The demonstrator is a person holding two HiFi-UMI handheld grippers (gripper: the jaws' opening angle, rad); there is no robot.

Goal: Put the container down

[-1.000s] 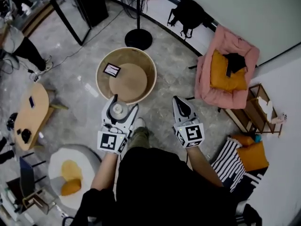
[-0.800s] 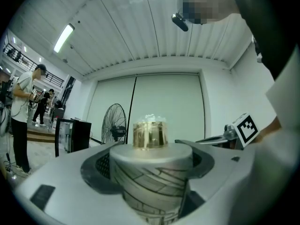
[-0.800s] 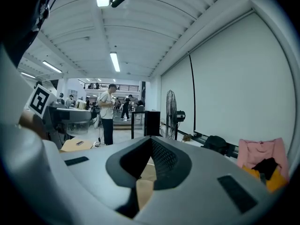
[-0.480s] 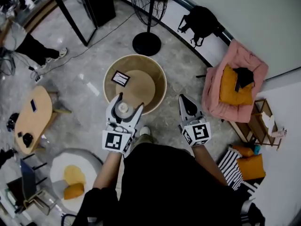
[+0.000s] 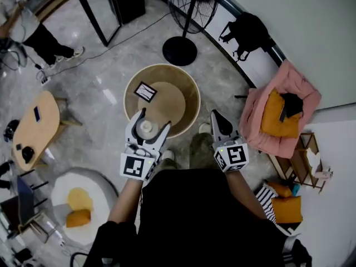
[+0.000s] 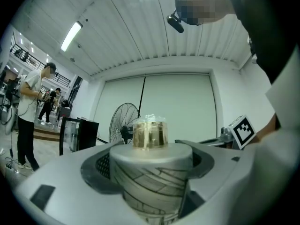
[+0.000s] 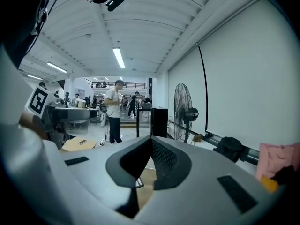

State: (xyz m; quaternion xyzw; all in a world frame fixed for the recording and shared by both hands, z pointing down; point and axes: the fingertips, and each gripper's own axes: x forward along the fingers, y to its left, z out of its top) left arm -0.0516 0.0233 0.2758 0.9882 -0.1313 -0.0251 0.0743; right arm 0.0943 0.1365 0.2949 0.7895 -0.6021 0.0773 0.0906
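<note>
My left gripper (image 5: 148,124) is shut on a small round container (image 5: 146,128), grey with a line pattern and a gold-coloured cap (image 6: 149,133). It holds the container upright over the near rim of a round wooden table (image 5: 183,90). In the left gripper view the container (image 6: 152,182) fills the space between the jaws. My right gripper (image 5: 219,121) hangs to the right of the table, jaws together, with nothing between them (image 7: 140,170).
A square marker card (image 5: 146,91) lies on the round table. A standing fan (image 5: 183,15) is behind it, a pink armchair (image 5: 281,113) with an orange cushion to the right, a low wooden table (image 5: 33,129) to the left. A person (image 5: 28,29) stands at far left.
The view has shifted a little: the round table sits slightly nearer and more to the right. Both grippers keep their pose, the left still holding the container.
</note>
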